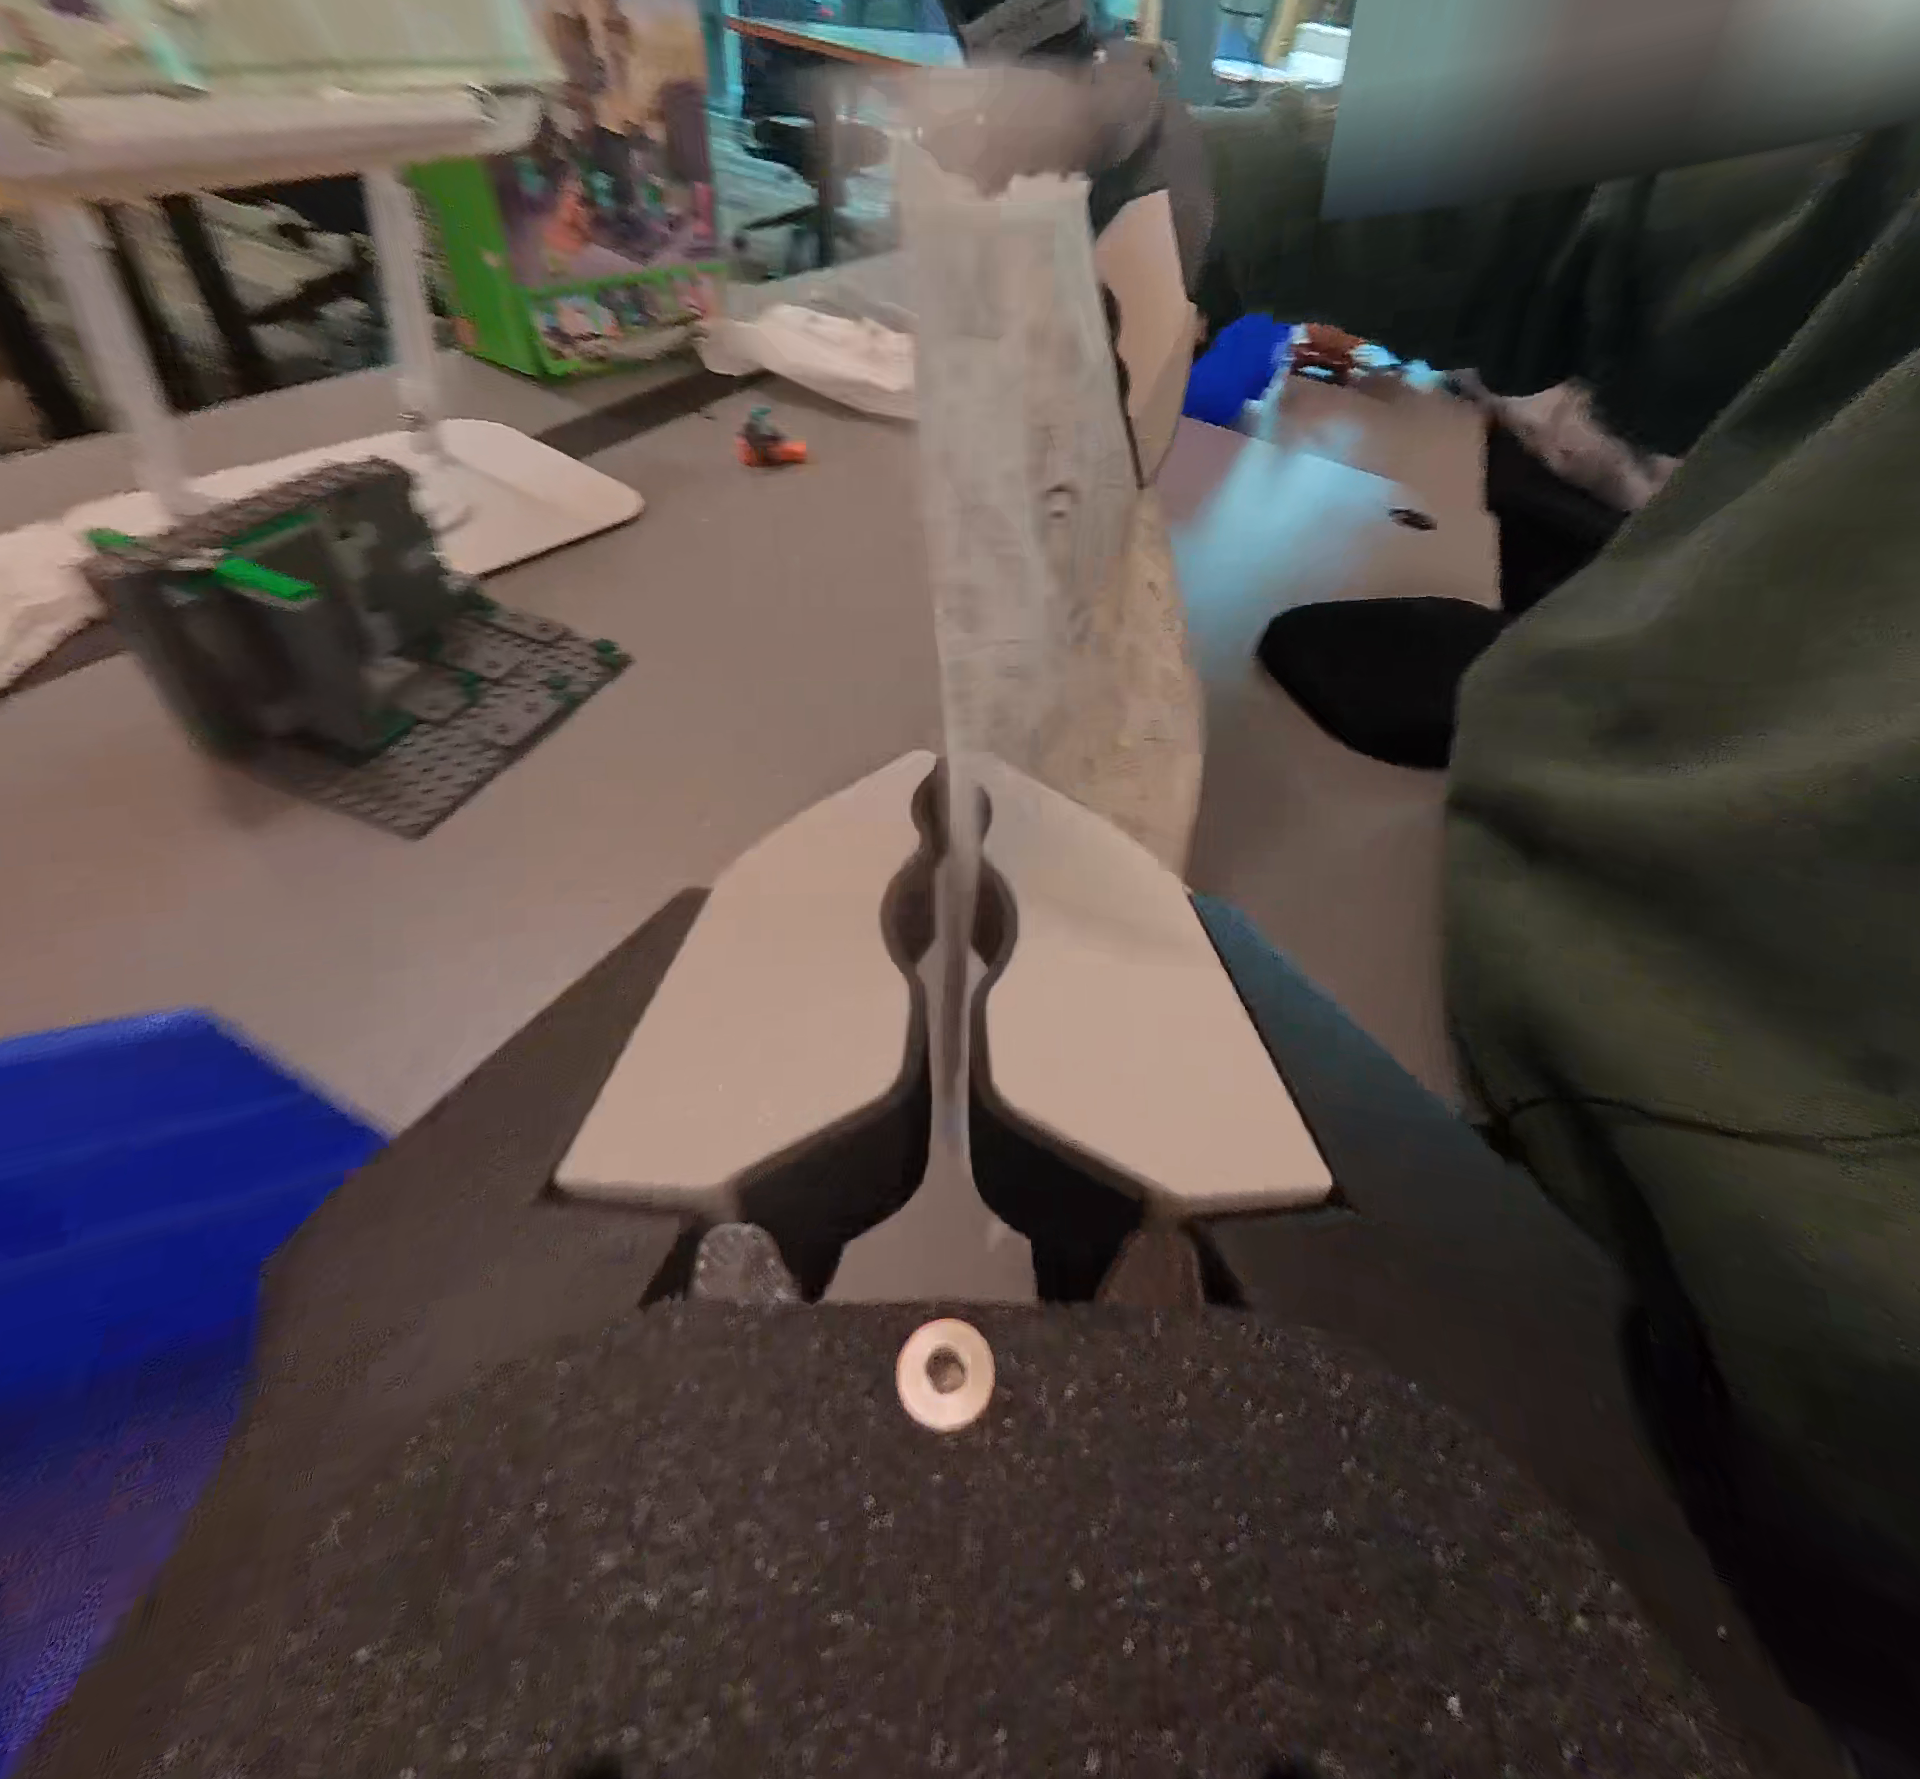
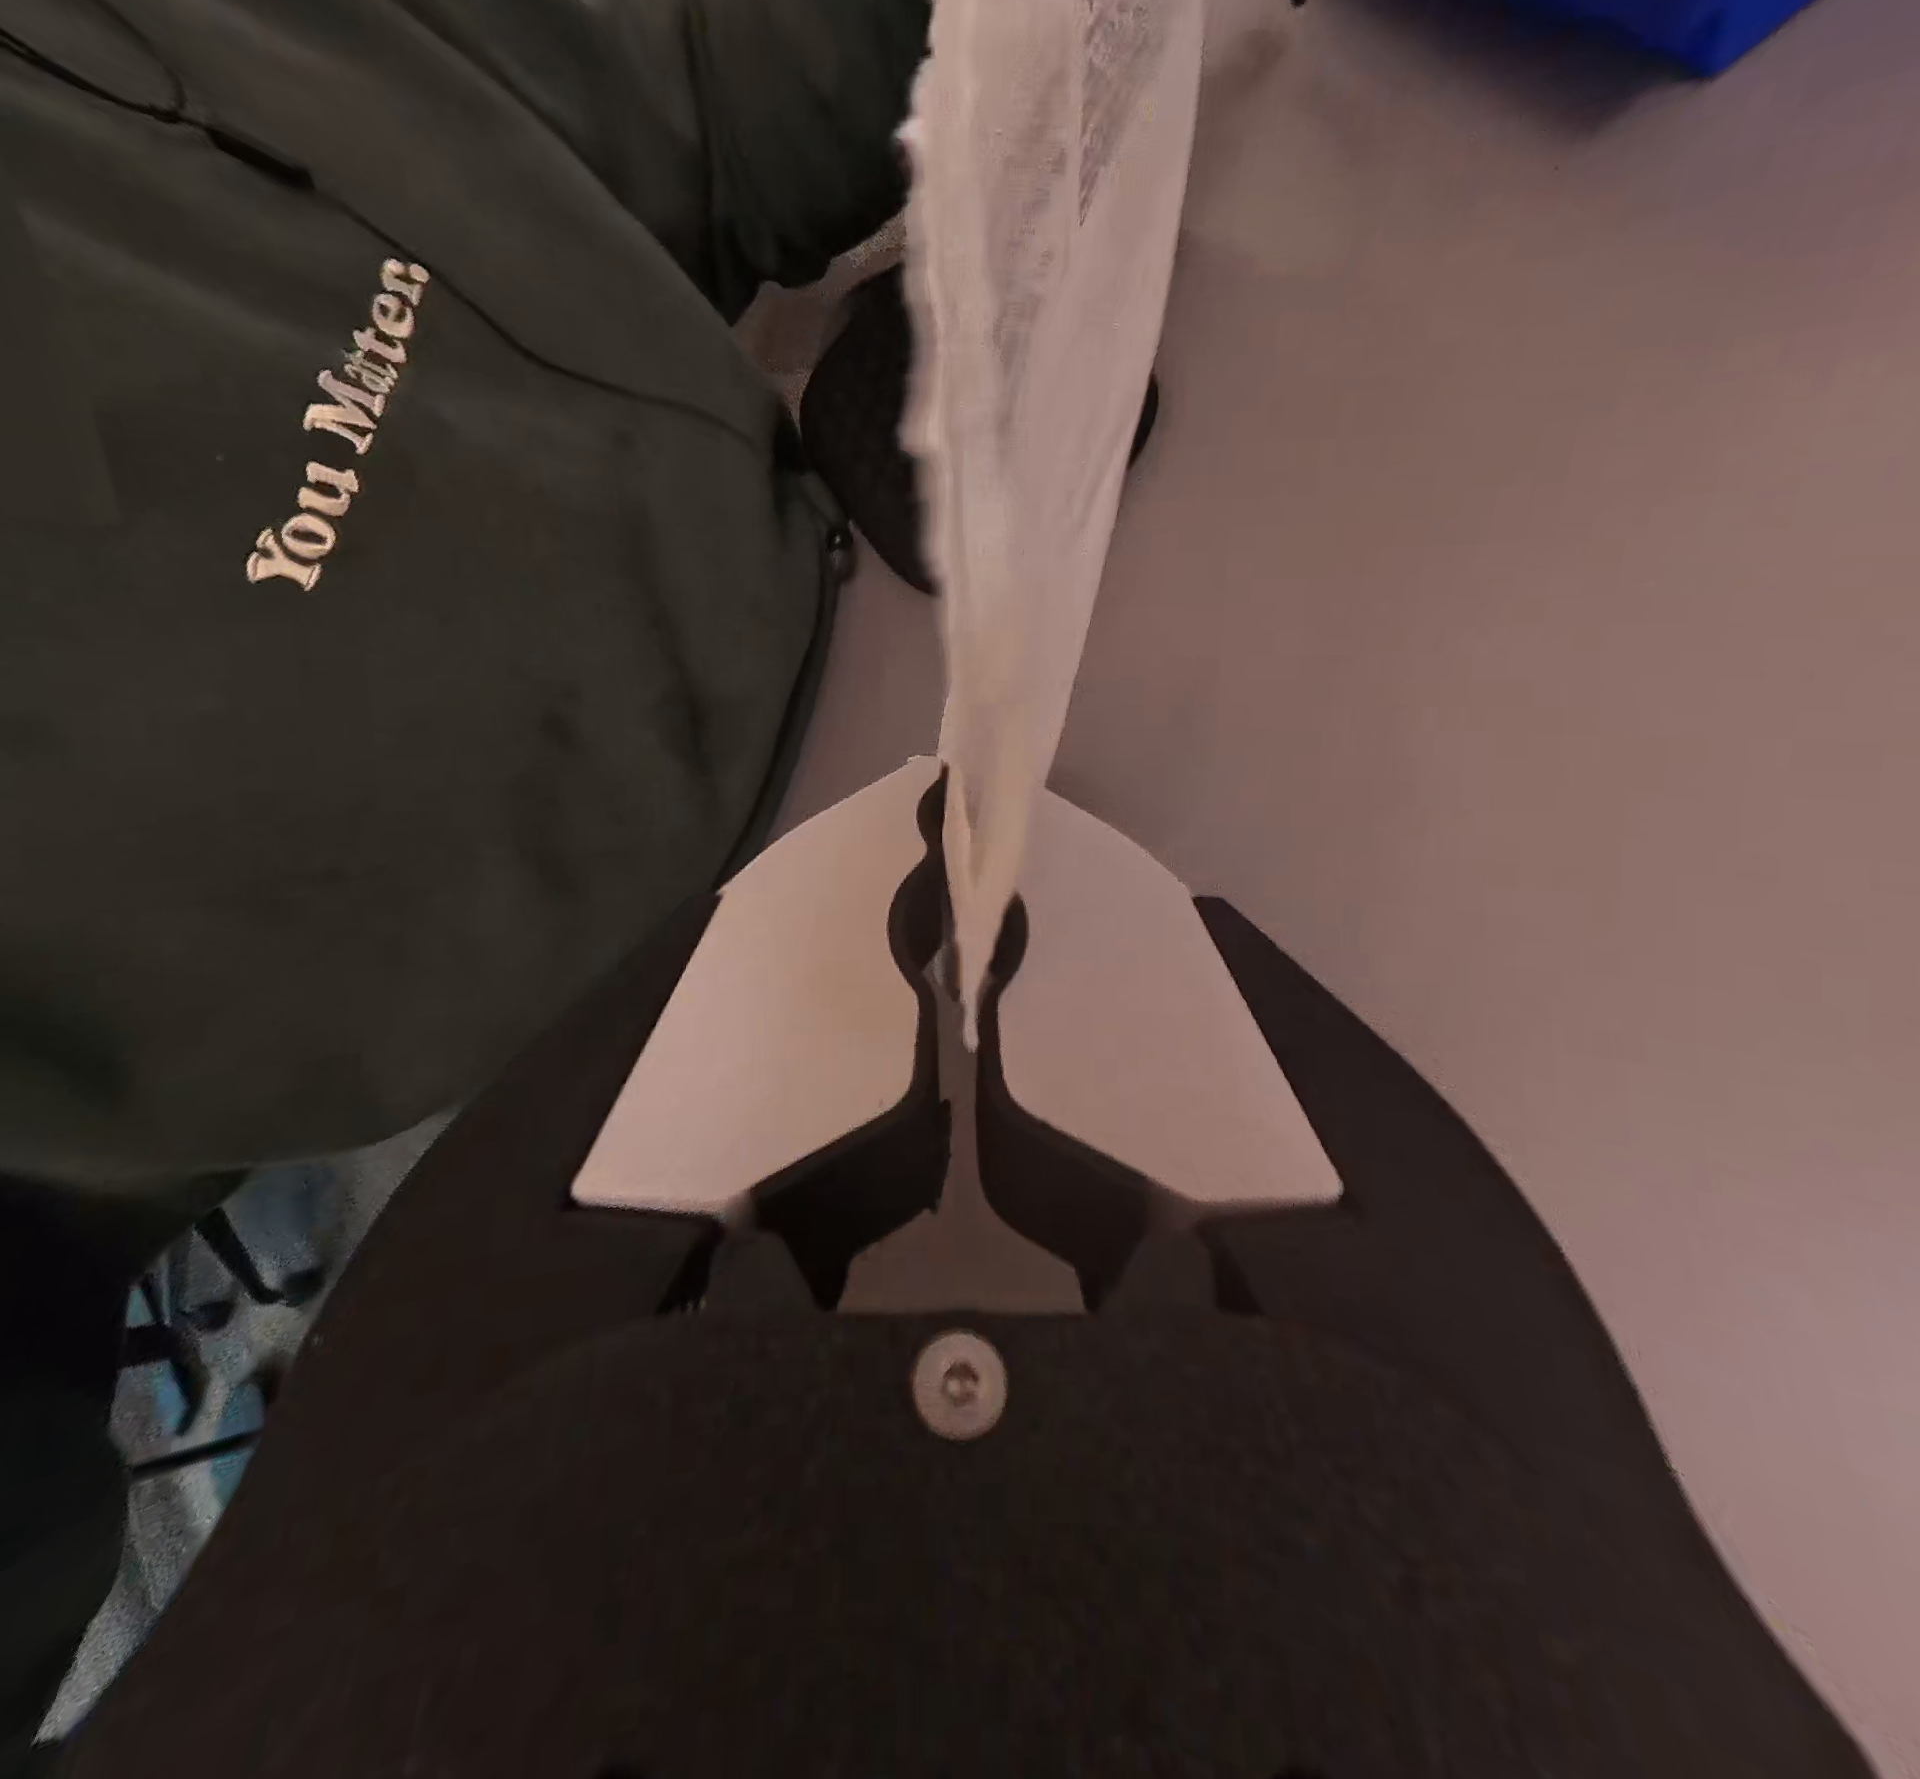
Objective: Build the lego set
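Note:
A white paper bag is stretched taut in the air between my two grippers. My left gripper is shut on one end of it. My right gripper is shut on the other end of the bag, whose left edge is jagged and torn. In the left wrist view the bag's far end reaches the other gripper's black body at the top. A grey Lego build with green pieces stands on a dark baseplate at the left, apart from both grippers.
A green Lego box and a white stand are at the back left. Crumpled white bags and a small orange model lie beyond. A blue bin is at near left. A person's dark hoodie fills the right. There is about 20 cm between the tips of the two grippers. Left tips and right tips are each some 25 cm from the dark baseplate.

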Demonstrator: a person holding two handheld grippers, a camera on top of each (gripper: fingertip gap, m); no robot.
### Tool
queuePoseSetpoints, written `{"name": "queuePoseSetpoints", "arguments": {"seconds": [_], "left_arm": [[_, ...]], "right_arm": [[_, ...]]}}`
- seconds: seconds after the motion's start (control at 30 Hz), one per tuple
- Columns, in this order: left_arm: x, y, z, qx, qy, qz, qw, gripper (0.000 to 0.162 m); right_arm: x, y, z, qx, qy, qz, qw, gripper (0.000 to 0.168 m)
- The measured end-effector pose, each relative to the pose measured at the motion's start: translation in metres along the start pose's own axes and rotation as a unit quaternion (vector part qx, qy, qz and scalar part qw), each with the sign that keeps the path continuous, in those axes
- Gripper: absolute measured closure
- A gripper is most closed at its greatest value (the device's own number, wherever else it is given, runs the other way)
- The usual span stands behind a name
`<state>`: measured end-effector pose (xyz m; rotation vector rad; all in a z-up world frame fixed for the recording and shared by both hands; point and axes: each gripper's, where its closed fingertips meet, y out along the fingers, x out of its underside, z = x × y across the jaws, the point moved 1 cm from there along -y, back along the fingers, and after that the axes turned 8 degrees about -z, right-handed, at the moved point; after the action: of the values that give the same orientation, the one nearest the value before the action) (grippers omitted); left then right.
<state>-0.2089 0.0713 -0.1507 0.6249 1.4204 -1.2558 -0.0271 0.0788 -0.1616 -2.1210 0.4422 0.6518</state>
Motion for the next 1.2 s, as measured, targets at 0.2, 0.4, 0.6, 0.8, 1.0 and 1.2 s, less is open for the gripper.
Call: {"name": "queuePoseSetpoints", "arguments": {"seconds": [0.2, 0.4, 0.6, 0.8, 1.0, 1.2], "left_arm": [[0.0, 0.034, -0.003, 0.077, -0.083, 0.006, 0.994, 0.162], [-0.004, 0.05, 0.0, 0.141, -0.108, 0.032, 0.984, 0.161], [-0.007, 0.066, 0.0, 0.176, -0.13, 0.039, 0.975, 0.162], [-0.007, 0.078, 0.0, 0.135, -0.109, 0.019, 0.985, 0.161], [-0.01, 0.088, -0.008, 0.018, -0.061, -0.005, 0.998, 0.151], [-0.015, 0.094, -0.013, -0.068, -0.004, -0.022, 0.997, 0.153]], "right_arm": [[0.029, -0.022, 0.005, 0.051, 0.063, 0.155, 0.985, 0.163], [0.055, -0.017, 0.011, 0.137, 0.079, 0.253, 0.954, 0.12], [0.058, -0.01, 0.008, 0.167, 0.068, 0.293, 0.939, 0.168], [0.064, -0.022, -0.003, 0.162, 0.122, 0.305, 0.931, 0.168], [0.082, -0.055, -0.012, 0.204, 0.163, 0.35, 0.899, 0.168], [0.11, -0.112, -0.017, 0.21, 0.231, 0.493, 0.812, 0.168]]}}
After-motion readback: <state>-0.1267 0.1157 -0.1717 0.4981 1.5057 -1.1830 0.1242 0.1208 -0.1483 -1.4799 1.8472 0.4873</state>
